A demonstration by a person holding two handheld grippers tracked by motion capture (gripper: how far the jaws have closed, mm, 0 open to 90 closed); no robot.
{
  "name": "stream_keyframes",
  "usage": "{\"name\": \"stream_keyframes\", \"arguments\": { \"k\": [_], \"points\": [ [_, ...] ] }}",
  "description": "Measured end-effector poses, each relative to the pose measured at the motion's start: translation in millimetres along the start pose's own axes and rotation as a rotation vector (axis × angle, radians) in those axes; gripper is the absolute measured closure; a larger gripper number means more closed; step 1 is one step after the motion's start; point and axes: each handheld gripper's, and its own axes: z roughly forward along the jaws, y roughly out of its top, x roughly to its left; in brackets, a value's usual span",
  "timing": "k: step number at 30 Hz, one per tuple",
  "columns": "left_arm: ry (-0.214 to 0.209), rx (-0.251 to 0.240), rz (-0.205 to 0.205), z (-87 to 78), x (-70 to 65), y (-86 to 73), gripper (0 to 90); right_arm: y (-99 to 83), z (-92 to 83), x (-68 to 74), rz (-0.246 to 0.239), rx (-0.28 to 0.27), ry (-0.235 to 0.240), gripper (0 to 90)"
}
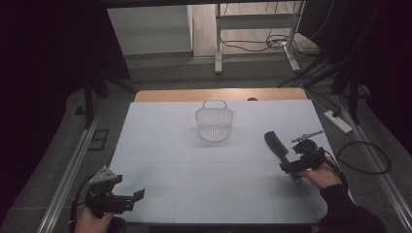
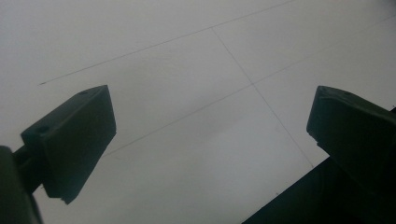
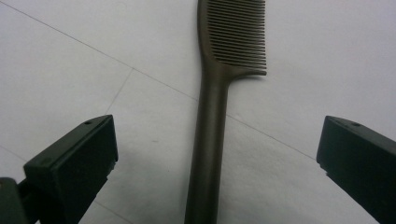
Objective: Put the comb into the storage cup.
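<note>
Comb (image 3: 212, 116), teeth end cut off

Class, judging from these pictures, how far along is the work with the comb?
Done: nothing; the basket holds nothing. In hand: the right gripper is open, its jaws either side of the comb handle, not gripping. Left: close, lift, perhaps carry it to the basket. The left gripper is open.
</note>
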Motion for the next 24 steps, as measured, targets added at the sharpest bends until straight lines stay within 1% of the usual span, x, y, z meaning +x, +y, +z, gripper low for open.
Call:
{"name": "stream_keyframes", "arguments": {
  "k": [11, 14, 19, 24],
  "points": [
    [0.000, 0.001, 0.001, 0.1, -0.2, 0.0, 2.1, -3.4, 15.4, -0.3, -0.007, 0.040, 0.000, 0.0],
    [0.000, 0.001, 0.001, 0.1, -0.1, 0.0, 2.1, -4.5, 19.5, 0.4, -0.017, 0.048, -0.002, 0.0],
    [0.000, 0.001, 0.002, 0.1, -0.2, 0.0, 2.1, -5.9, 28.1, 2.0, -0.031, 0.085, -0.004, 0.0],
    [0.000, 0.001, 0.001, 0.1, -0.1, -0.1, 2.1, -7.7, 37.1, 2.9, -0.055, 0.119, -0.003, 0.0]
  ]
}}
